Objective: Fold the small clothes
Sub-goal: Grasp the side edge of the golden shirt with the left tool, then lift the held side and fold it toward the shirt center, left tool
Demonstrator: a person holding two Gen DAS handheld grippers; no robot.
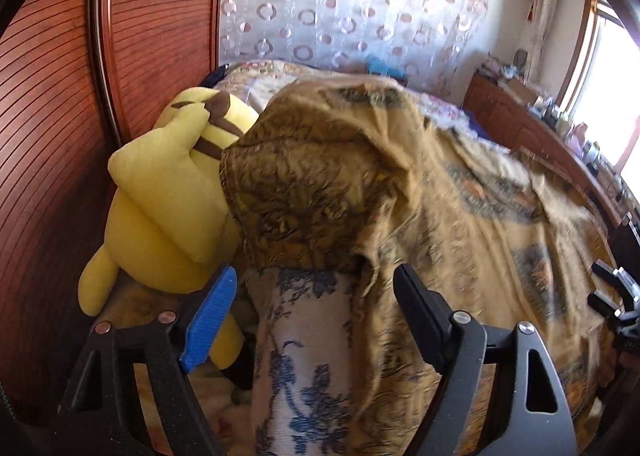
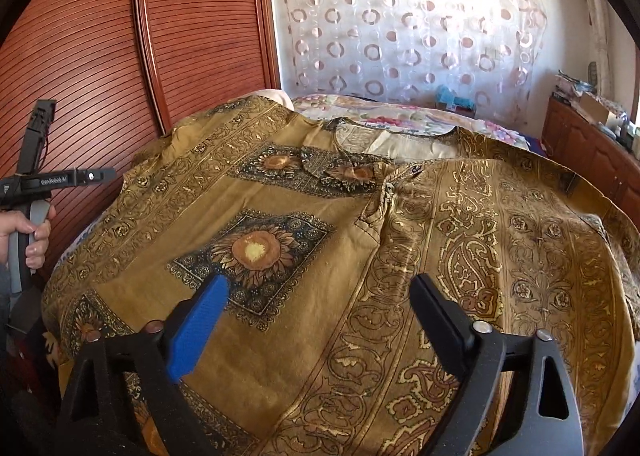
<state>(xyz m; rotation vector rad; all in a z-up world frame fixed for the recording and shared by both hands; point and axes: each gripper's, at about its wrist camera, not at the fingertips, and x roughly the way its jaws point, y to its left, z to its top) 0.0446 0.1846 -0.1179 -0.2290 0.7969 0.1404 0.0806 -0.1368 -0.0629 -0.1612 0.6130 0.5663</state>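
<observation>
A mustard-brown printed shirt (image 2: 304, 256) with sunflower squares lies spread front-up across the bed, its neckline (image 2: 384, 144) at the far side. In the left wrist view one side of the shirt (image 1: 320, 184) bulges up in a rumpled hump. My left gripper (image 1: 316, 296) is open just before that hump, with the shirt's edge and a pale blue-flowered cloth (image 1: 304, 356) between its fingers, the pads apart from them. My right gripper (image 2: 320, 316) is open low over the shirt's near part, holding nothing.
A yellow plush toy (image 1: 168, 192) lies at the bed's left edge against reddish slatted wardrobe doors (image 2: 100, 56). A hand (image 2: 28, 232) grips the left tool at the left. A wooden cabinet (image 2: 592, 160) with clutter runs along the right; a circle-patterned curtain (image 2: 400, 24) hangs behind.
</observation>
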